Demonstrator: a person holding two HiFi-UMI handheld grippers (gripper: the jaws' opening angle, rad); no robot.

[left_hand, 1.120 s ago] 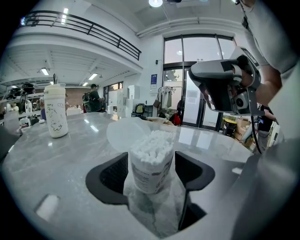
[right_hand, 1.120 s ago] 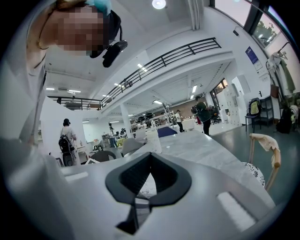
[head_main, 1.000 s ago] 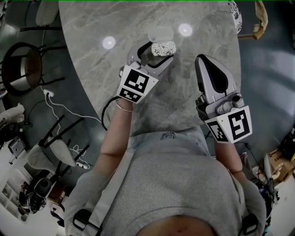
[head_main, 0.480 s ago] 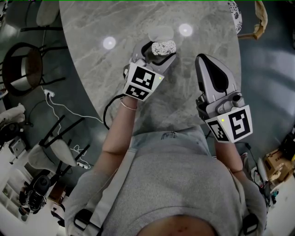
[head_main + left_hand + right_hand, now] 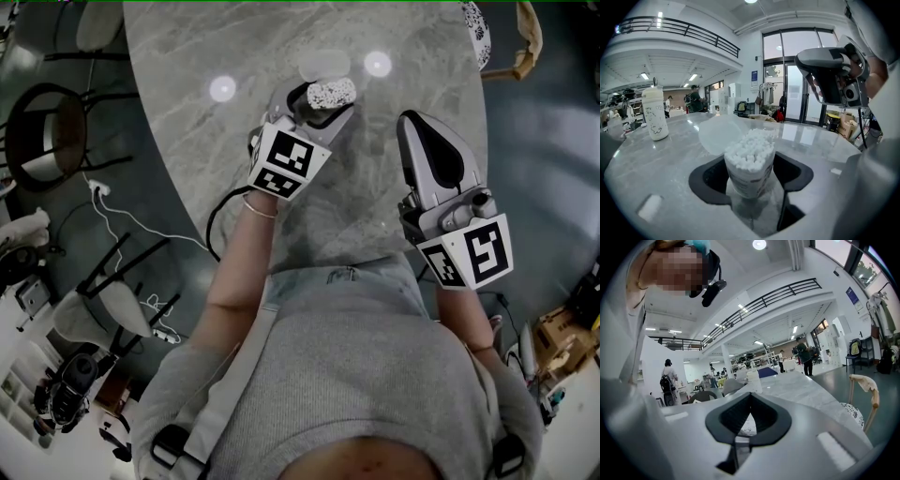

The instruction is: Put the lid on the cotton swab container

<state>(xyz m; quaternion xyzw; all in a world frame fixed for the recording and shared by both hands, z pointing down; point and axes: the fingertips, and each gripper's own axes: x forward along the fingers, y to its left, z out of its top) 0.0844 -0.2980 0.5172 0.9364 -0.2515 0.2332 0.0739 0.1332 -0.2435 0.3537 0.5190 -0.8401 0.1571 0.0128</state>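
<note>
Now the left gripper [image 5: 312,106] has its wide jaws just closing round the container [image 5: 333,94]; the right gripper [image 5: 412,120] has jaws shut, empty. Next we fetch the far lid [image 5: 323,64].

light: dim overhead | glare: table [image 5: 431,75] (two spots) | edges: seemingly warped

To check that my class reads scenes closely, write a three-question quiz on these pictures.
1. True or false: the lid is on the container.
2. Fill in: the container stands between the ____ gripper's jaws.
3. The right gripper is: A) open B) shut, empty C) shut on the lid.

Key:
1. False. It lies on the table, beyond the container.
2. The left gripper. Its jaws have just been closing slightly and are not visibly pressing it.
3. B.
</note>
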